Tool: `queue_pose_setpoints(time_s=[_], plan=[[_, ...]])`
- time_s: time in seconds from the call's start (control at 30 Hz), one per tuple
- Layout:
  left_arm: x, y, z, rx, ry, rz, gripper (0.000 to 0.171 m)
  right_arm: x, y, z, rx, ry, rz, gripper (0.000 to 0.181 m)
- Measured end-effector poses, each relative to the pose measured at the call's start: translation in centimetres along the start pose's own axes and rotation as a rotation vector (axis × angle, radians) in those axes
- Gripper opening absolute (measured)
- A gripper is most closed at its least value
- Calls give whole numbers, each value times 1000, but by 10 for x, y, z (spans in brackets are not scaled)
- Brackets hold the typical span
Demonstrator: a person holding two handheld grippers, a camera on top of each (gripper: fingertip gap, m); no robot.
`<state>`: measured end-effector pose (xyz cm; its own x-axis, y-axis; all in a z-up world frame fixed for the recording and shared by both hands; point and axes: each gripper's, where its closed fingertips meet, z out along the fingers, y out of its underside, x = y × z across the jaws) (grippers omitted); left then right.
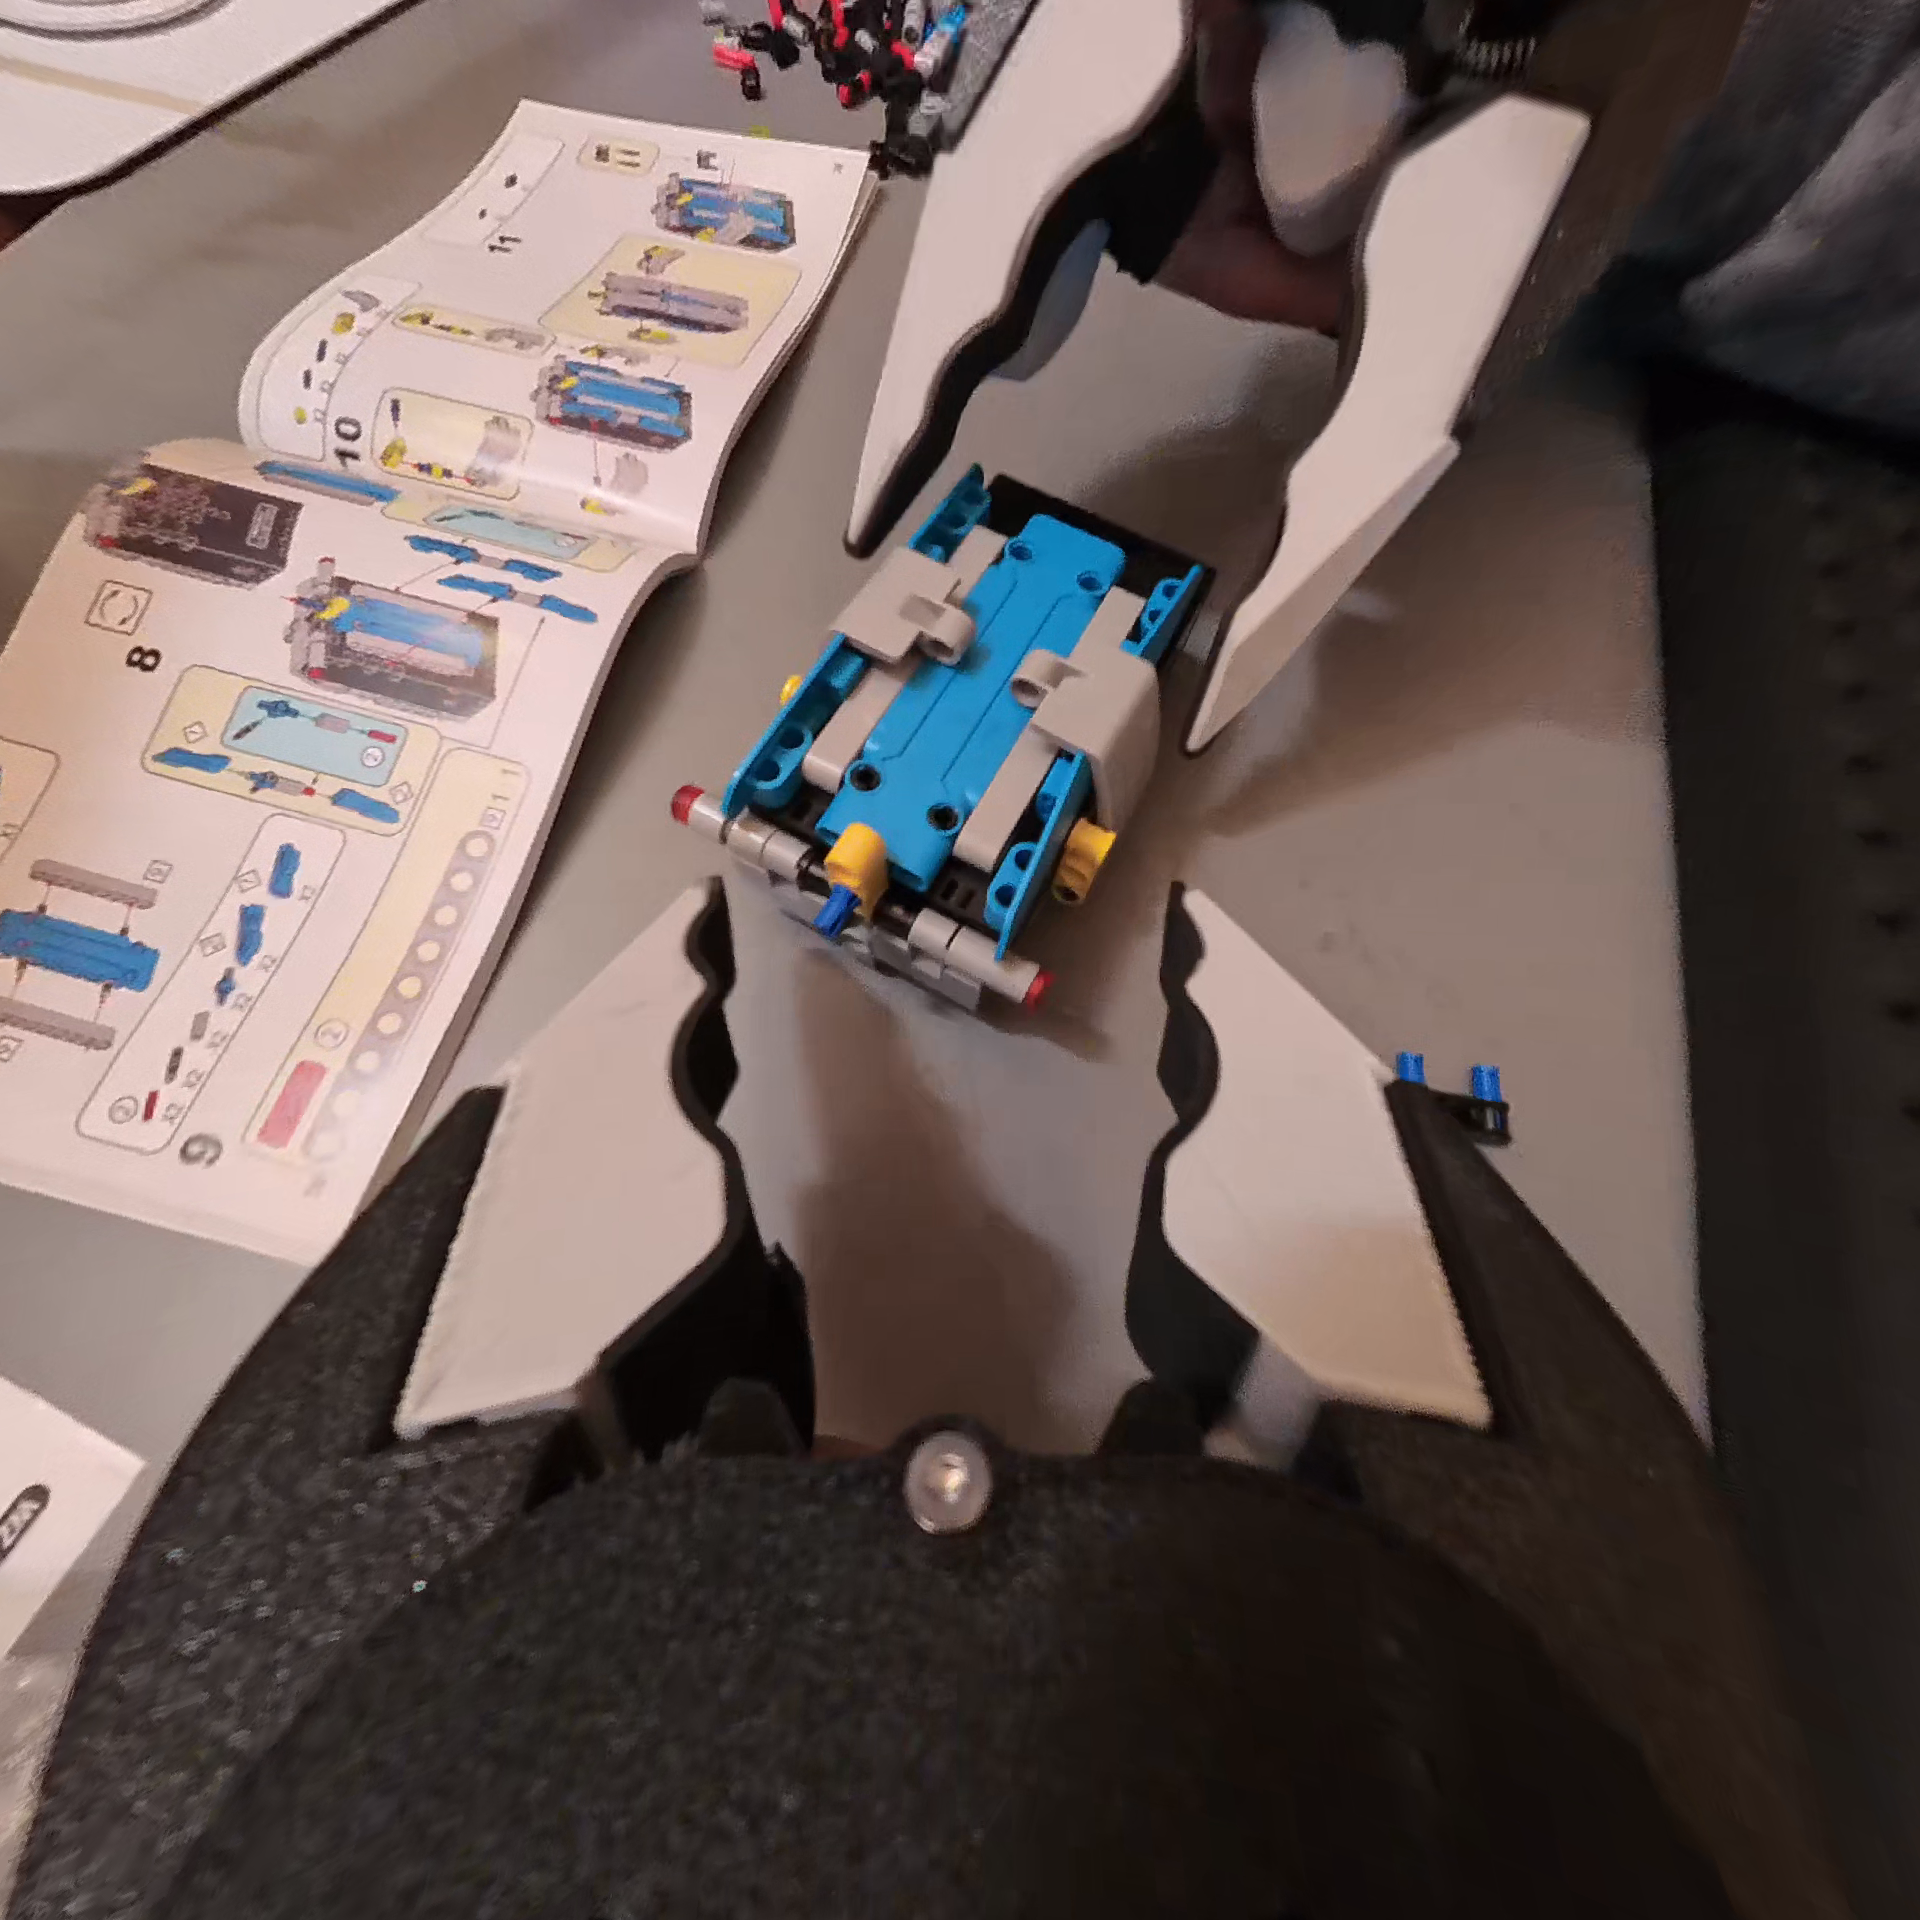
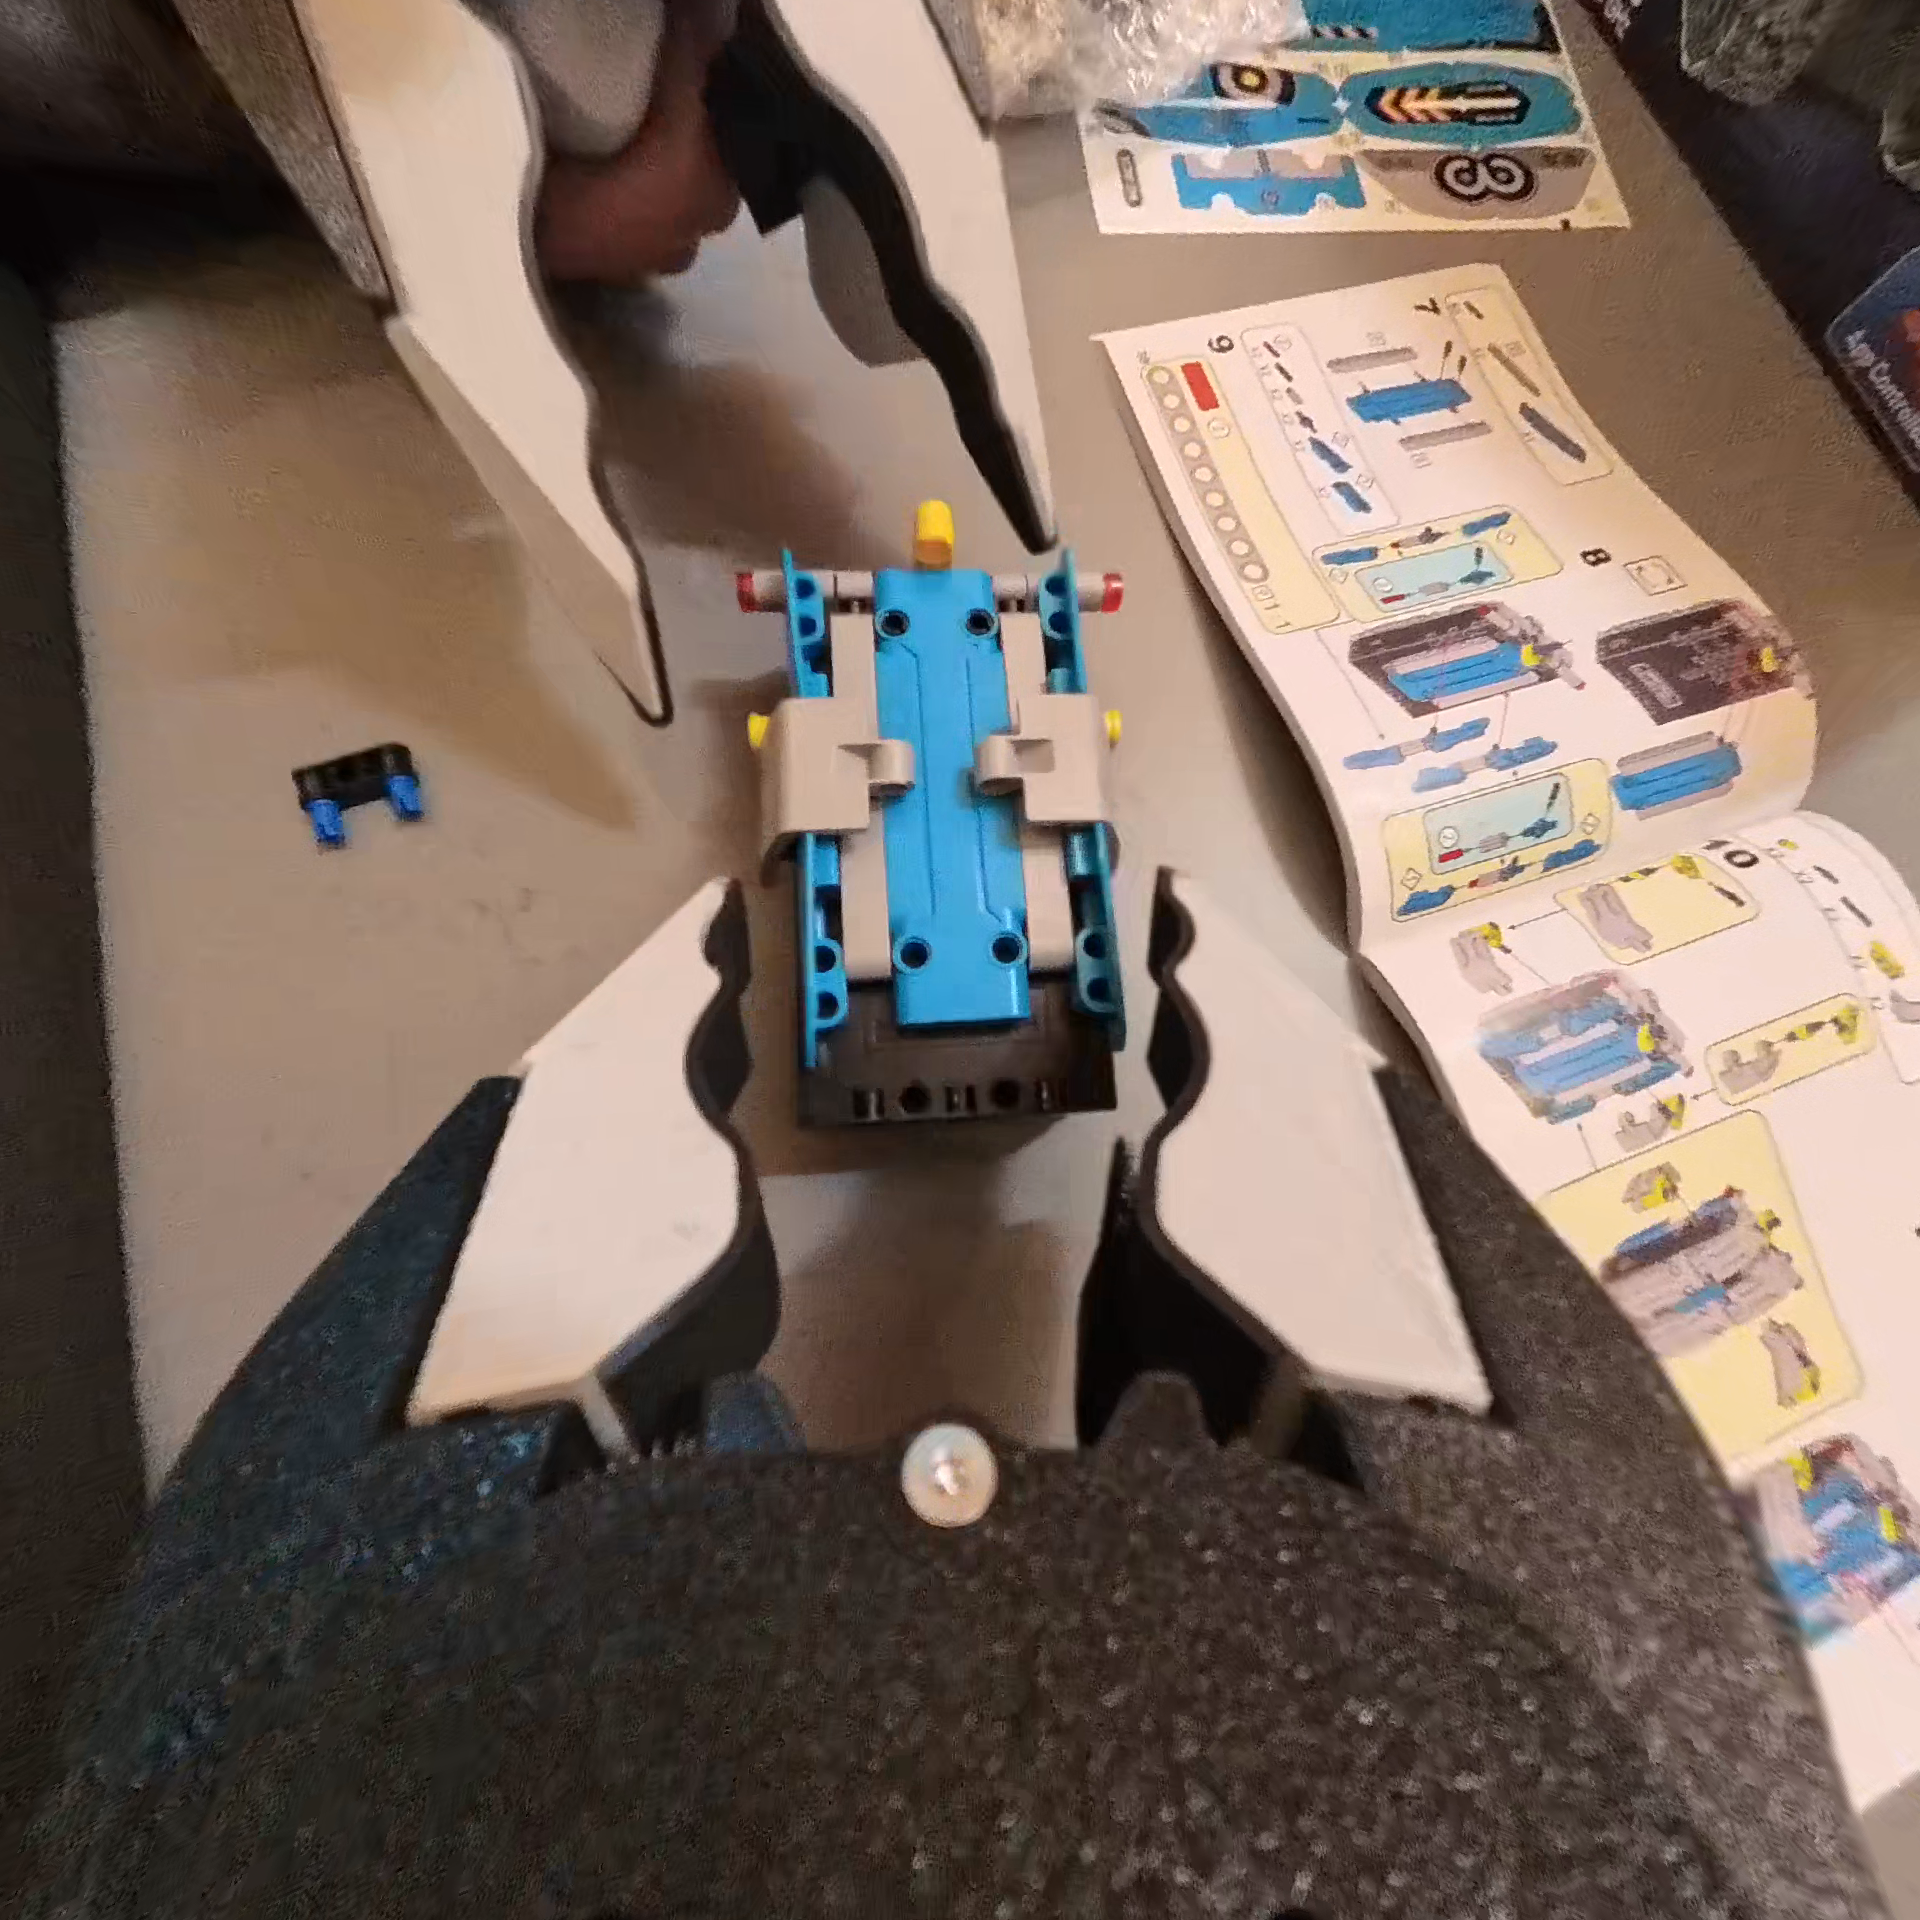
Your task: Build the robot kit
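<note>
A blue, grey and black brick-built vehicle chassis [image 1: 966, 717] lies on the grey table [image 1: 1455, 831], with a grey axle with red ends and yellow connectors at one end. My left gripper [image 1: 945, 888] is open, its fingertips either side of that axle end. My right gripper [image 1: 1029, 644] is open at the opposite end. In the right wrist view, the chassis [image 2: 940, 831] lies with its black end between the spread fingers of my right gripper [image 2: 945, 878], and my left gripper [image 2: 847, 629] is open beyond the axle end. Neither gripper holds anything.
An open instruction booklet [image 1: 364, 727] lies beside the chassis, also in the right wrist view [image 2: 1558, 831]. A small black piece with two blue pins [image 2: 358, 790] lies on the other side. A sticker sheet [image 2: 1351, 135] and a pile of loose parts [image 1: 842, 52] lie farther off.
</note>
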<state>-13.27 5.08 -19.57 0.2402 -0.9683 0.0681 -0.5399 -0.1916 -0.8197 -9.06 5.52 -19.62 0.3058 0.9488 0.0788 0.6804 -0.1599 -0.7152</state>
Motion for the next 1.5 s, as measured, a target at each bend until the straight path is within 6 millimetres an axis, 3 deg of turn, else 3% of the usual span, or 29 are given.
queue_pose_setpoints(time_s=[0.1, 0.27, 0.43, 0.53, 0.6, 0.67, 0.73, 0.8, 0.97, 1.07, 1.2, 1.27, 1.37, 1.43, 1.47, 1.5], plan=[[3, 13, -5, -66, 57, -18, 53, 6, 12, 9, -109, 83, -17, 75], [20, 14, -1, -82, 112, -4, 55, 3, 23, 11, -159, 3, -15, 68], [25, -7, -7, 11, 101, 7, 59, -2, 15, -2, -27, -206, 172, 67], [24, -43, -28, 207, 121, -44, 60, -1, -4, -19, 168, -391, 352, 67], [12, -65, -48, 354, 119, -136, 64, -2, -26, -36, 330, -520, 459, 67], [-11, -78, -65, 490, 78, -268, 79, 0, -44, -49, 471, -578, 519, 66], [-16, -90, -73, 629, 115, -386, 107, -1, -61, -55, 569, -552, 494, 67], [-6, -99, -69, 705, 181, -447, 116, -10, -75, -52, 604, -464, 391, 67], [35, -117, -58, 748, 258, -351, 111, -26, -99, -41, 636, -309, 272, 67], [31, -112, -58, 755, 211, -324, 87, -35, -100, -39, 632, -297, 226, 67], [30, -98, -48, 657, 221, -275, 86, -34, -89, -26, 562, -289, 228, 69], [28, -85, -40, 559, 179, -199, 86, -36, -76, -13, 475, -307, 246, 70], [19, -65, -36, 443, 124, -124, 85, -29, -58, -9, 368, -286, 235, 72], [9, -50, -36, 351, 75, -62, 85, -13, -42, -14, 279, -163, 171, 60], [6, -41, -37, 309, 67, -40, 85, -14, -36, -19, 246, -147, 112, 44], [4, -33, -39, 274, 66, -25, 85, -28, -31, -22, 212, -210, 61, 34]])
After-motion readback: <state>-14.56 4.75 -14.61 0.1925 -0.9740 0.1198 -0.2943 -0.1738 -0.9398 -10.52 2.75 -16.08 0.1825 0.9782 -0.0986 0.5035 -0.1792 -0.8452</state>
